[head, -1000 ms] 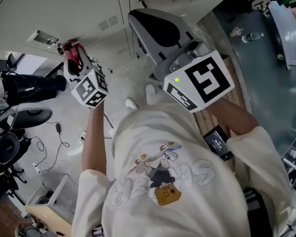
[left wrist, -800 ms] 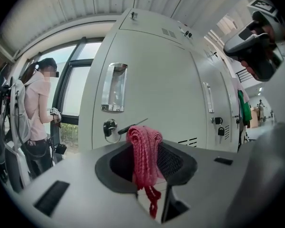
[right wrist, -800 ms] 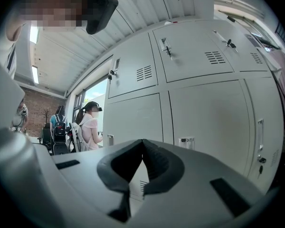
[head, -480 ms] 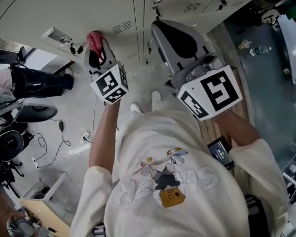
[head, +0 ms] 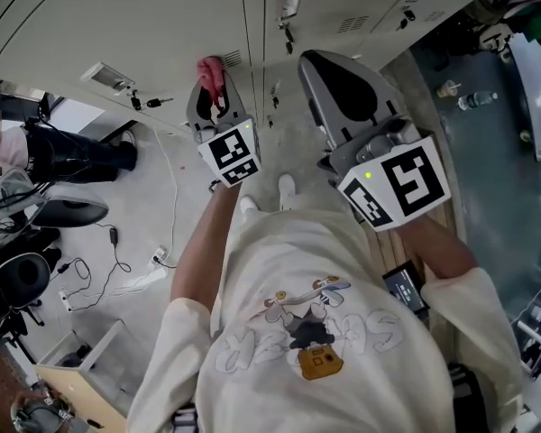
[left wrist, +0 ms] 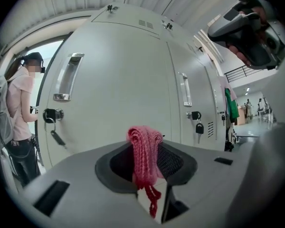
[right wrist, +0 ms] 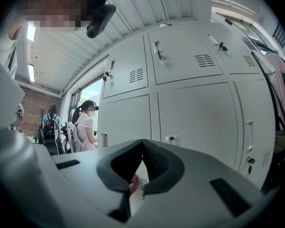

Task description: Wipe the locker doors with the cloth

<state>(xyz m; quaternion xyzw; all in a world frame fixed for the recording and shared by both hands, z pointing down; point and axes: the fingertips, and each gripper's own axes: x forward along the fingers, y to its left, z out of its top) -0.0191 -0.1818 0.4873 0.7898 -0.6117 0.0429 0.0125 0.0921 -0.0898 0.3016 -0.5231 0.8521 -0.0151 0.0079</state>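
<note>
the pink knitted cloth (left wrist: 144, 148) sat clamped between the fingers of your left gripper (left wrist: 145, 161), folded over their tips and held close in front of the locker doors (left wrist: 118, 84); contact with them couldn't be made out. your right gripper (right wrist: 142, 145) had its fingers closed together on nothing, pointed at the doors further right. keys (left wrist: 52, 118) hung from locks on the doors, and a person (left wrist: 18, 118) with a backpack stood at the doors' left end.

Person in pink top with grey backpack (left wrist: 16, 113) stands far left of the left gripper (left wrist: 145, 148) jaws. Green hanging garment (left wrist: 231, 103) far right.
</note>
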